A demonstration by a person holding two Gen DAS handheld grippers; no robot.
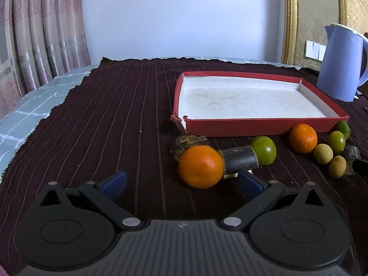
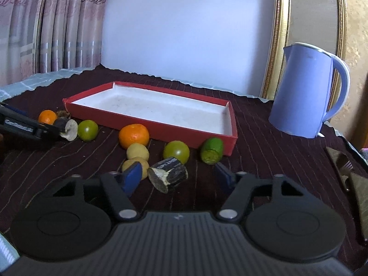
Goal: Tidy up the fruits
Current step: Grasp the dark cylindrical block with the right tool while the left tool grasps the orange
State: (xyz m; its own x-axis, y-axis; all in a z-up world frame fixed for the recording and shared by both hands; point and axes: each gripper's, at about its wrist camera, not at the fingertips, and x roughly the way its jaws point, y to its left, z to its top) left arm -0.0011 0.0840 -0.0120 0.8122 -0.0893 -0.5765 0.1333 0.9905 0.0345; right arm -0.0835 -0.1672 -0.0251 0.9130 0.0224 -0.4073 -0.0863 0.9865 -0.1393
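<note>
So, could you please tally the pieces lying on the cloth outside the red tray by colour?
Orange fruits: 2
Green fruits: 3, one a cut piece
Yellow-brown fruits: 2
Dark stalk pieces: 2
Dark brown lump: 1
Total: 10

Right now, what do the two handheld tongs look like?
Both match: the left tongs and right tongs have a ribbed dark grey body with a small pale logo, two black round housings, black link arms with silver pivot pins, and blue pads. No cables or sleeves show.
</note>
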